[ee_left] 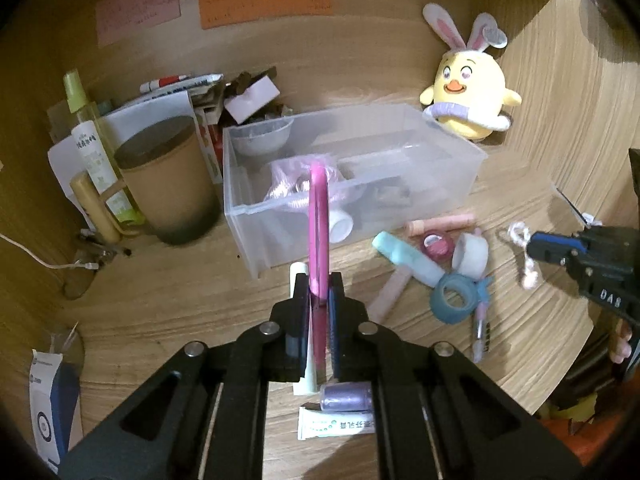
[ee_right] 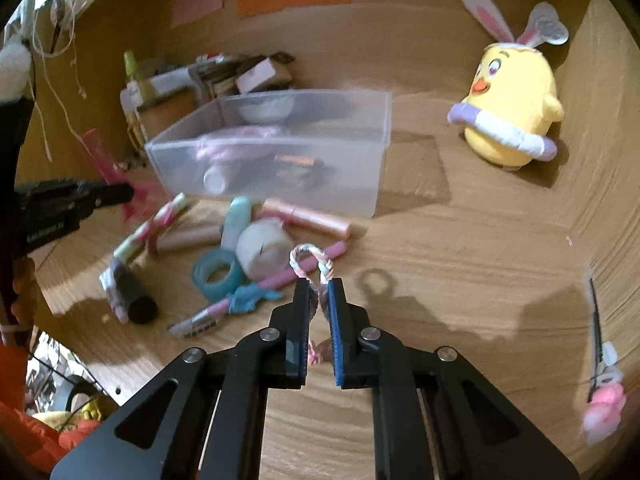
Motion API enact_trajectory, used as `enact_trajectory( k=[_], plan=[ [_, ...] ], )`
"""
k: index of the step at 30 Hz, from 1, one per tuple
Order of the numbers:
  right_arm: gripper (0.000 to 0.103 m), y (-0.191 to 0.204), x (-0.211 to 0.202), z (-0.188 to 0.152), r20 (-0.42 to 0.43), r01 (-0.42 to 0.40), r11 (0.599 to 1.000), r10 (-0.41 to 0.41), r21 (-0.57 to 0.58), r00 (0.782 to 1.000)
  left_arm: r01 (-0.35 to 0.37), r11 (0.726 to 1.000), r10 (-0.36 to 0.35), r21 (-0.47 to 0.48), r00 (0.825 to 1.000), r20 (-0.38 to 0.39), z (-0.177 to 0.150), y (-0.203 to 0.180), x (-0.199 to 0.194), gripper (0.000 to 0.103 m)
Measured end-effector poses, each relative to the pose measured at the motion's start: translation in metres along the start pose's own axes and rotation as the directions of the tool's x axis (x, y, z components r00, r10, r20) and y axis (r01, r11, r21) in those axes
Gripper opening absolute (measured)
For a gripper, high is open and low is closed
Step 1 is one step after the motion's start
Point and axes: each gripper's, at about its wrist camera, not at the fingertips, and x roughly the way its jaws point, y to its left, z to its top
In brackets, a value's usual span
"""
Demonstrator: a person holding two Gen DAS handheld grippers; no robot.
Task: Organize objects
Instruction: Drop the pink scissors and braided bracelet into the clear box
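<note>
Pink comb, probably, clamped in left gripper; right gripper pinching cord loop.

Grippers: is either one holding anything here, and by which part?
Left gripper pinches a flat pink object by its near end. Right gripper pinches a braided cord loop just below the loop.

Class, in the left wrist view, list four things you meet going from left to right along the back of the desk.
Green spray bottle → brown mug → clear plastic bin → yellow chick plush.
</note>
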Motion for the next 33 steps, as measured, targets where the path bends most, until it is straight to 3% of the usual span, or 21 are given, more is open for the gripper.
enact_trajectory(
  k=[11, 16, 19, 20, 29, 30, 31, 33],
  plan=[
    [0.008, -0.009, -0.013, 0.036, 0.1, 0.01, 1.0, -0.01, 0.006, 0.995, 0.029, 0.998, -0.024, -0.06, 0.997, 0.08, 0.021, 0.01, -0.015, 0.007],
    [0.011, -0.01, -0.002, 0.033, 0.026, -0.045, 0.999, 0.045, -0.002, 0.999, 0.033, 0.997, -0.023, -0.075, 0.99, 0.14, 0.039, 0.014, -0.026, 0.008],
    [0.03, -0.009, 0.01, 0.019, -0.047, -0.07, 0.998, 0.069, -0.008, 0.997, 0.021, 0.997, -0.007, -0.077, 0.985, 0.171, 0.052, 0.017, -0.03, 0.008],
    [0.032, -0.008, 0.013, 0.014, -0.061, -0.072, 0.997, 0.071, -0.012, 0.996, 0.014, 0.997, 0.0, -0.078, 0.984, 0.178, 0.056, 0.018, -0.03, 0.008],
    [0.031, 0.007, 0.041, -0.003, -0.137, -0.041, 0.995, 0.029, -0.089, 0.99, -0.053, 0.994, 0.07, -0.094, 0.98, 0.187, 0.089, 0.032, -0.009, 0.008],
    [0.03, 0.007, 0.042, -0.002, -0.138, -0.036, 0.995, 0.024, -0.089, 0.99, -0.056, 0.994, 0.072, -0.095, 0.981, 0.178, 0.091, 0.033, -0.004, 0.008],
    [0.021, 0.007, 0.042, -0.002, -0.134, -0.034, 0.996, 0.022, -0.085, 0.991, -0.056, 0.994, 0.071, -0.095, 0.983, 0.169, 0.094, 0.033, 0.001, 0.008],
    [0.02, 0.004, 0.04, 0.0, -0.12, -0.027, 0.997, 0.018, -0.078, 0.993, -0.066, 0.993, 0.08, -0.093, 0.985, 0.153, 0.096, 0.033, 0.011, 0.008]
  ],
)
